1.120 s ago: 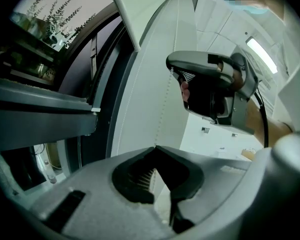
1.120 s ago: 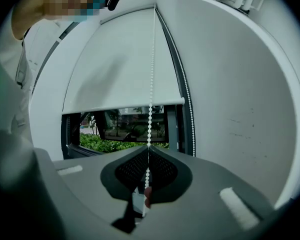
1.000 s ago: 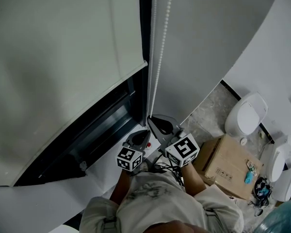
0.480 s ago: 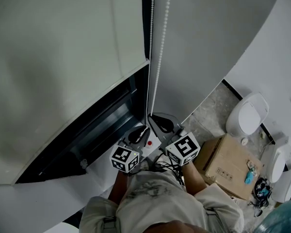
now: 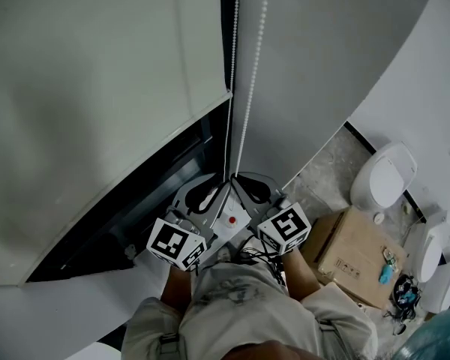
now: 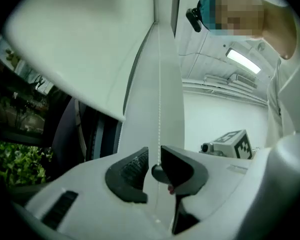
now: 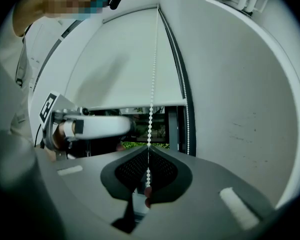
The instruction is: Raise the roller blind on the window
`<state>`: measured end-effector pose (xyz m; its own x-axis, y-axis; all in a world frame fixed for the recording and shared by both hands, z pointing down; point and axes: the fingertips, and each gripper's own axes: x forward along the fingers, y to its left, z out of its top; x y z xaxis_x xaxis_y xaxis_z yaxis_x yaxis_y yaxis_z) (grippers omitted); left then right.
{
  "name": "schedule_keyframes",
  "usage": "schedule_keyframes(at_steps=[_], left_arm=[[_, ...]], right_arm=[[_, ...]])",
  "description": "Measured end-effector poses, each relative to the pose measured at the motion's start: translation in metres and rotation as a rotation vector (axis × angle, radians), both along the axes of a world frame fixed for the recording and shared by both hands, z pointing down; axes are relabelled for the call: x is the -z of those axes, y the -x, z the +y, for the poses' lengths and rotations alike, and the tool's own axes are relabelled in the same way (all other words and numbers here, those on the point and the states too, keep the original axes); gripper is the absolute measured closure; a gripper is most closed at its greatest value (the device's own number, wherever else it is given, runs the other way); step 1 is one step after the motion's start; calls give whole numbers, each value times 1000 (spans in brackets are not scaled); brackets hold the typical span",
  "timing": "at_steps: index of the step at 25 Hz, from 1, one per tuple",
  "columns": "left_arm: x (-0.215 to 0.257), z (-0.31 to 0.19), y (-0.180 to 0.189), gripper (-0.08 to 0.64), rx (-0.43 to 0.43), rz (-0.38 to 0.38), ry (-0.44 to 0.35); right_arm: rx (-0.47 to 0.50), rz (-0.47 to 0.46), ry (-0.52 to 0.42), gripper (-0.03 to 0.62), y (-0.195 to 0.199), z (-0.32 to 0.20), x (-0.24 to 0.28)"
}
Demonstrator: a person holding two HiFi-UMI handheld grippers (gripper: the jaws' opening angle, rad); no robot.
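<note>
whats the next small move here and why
Probably close the left gripper on the bead chain. Its jaws have just been opening and stand apart with the chain running between them, unclamped, while the right gripper is shut on the chain. The roller blind is only partly raised.

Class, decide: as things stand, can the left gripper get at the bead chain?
Probably yes. The left gripper has just been opening its jaws; they stand apart with the bead chain running between them, nothing blocking. The right gripper is shut on the bead chain.
</note>
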<state>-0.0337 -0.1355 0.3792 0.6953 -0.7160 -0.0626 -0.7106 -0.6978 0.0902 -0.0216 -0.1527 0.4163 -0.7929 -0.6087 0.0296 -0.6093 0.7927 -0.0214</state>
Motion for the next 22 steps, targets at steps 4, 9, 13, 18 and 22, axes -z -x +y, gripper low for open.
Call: schedule_keyframes(at_steps=[4, 9, 13, 18, 22], left_arm=[[32, -5, -10, 466, -33, -13, -66], [58, -14, -18, 465, -38, -16, -122], [73, -21, -24, 463, -47, -22, -152], [89, -23, -28, 515, -46, -6, -188], [84, -21, -28, 543, -41, -8, -185]], right_arm=[[2, 0, 2, 580, 3, 0, 2], [3, 0, 3, 580, 5, 0, 1], [5, -3, 2, 580, 7, 1, 2], [-1, -5, -2, 581, 9, 2, 6], [4, -3, -2, 580, 7, 3, 3]])
